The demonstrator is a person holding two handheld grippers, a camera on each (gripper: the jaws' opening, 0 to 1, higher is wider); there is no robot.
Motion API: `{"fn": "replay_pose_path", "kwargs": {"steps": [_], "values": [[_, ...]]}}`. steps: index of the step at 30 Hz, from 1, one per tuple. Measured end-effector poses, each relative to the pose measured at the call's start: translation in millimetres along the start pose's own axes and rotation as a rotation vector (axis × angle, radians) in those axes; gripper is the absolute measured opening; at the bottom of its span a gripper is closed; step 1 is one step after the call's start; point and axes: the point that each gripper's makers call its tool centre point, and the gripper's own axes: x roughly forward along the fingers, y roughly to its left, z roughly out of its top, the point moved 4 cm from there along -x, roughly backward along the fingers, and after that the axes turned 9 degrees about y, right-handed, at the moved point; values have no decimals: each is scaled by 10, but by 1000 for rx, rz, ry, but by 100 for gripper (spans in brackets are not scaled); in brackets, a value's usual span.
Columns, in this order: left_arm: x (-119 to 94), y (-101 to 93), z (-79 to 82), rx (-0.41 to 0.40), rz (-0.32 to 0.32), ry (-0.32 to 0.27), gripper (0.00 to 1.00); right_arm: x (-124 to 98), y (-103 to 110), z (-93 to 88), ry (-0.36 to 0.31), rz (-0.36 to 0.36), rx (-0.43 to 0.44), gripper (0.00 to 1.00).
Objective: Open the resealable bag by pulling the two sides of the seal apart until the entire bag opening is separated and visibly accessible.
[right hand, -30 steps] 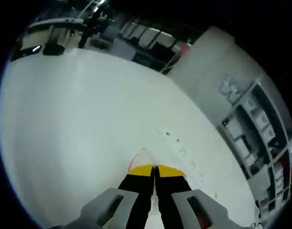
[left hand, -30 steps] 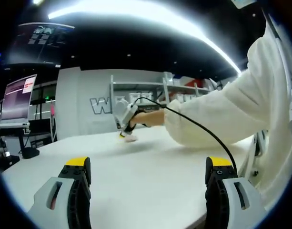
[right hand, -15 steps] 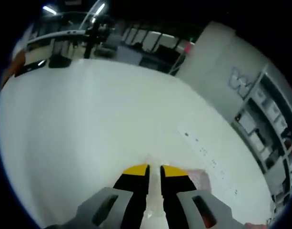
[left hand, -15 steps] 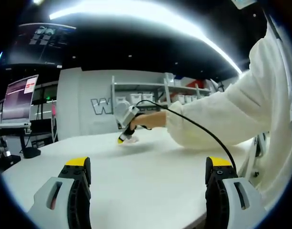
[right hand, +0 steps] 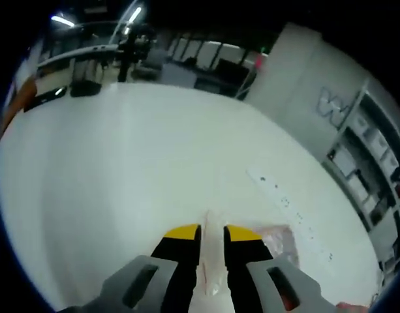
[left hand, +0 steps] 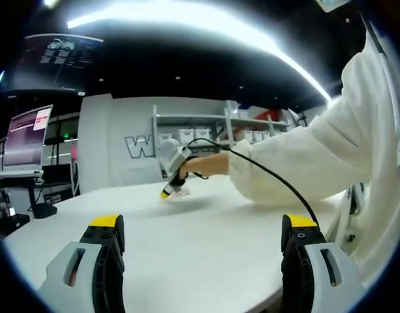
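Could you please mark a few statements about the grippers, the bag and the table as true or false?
1. The left gripper has its jaws spread wide with nothing between them. True.
2. The right gripper is wide open above a bare table. False: its jaws are nearly closed on a thin edge of the bag.
3. The bag lies on the white table. True.
4. In the left gripper view, the right gripper is far across the table, held by a hand with a white sleeve. True.
5. The left gripper also grips the bag. False: it is held apart from the bag, over the table.
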Motion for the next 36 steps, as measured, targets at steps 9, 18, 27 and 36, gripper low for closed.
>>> {"fn": "replay_pose_path", "kwargs": {"steps": [9,18,27,36], "values": [[0,-18,-7,0,-4,0,99,-133,16,169,-123,28,53,25],[-12,-16,-5,10,-2,4,99,-149,-32,173,-156,-5,68,31],[-35,8,19,18,7,1,99,-208,-255,213,-310,-89,147,70],[-27,-19,16,20,3,6,99,-248,-428,194,-348,-136,169,99]]}}
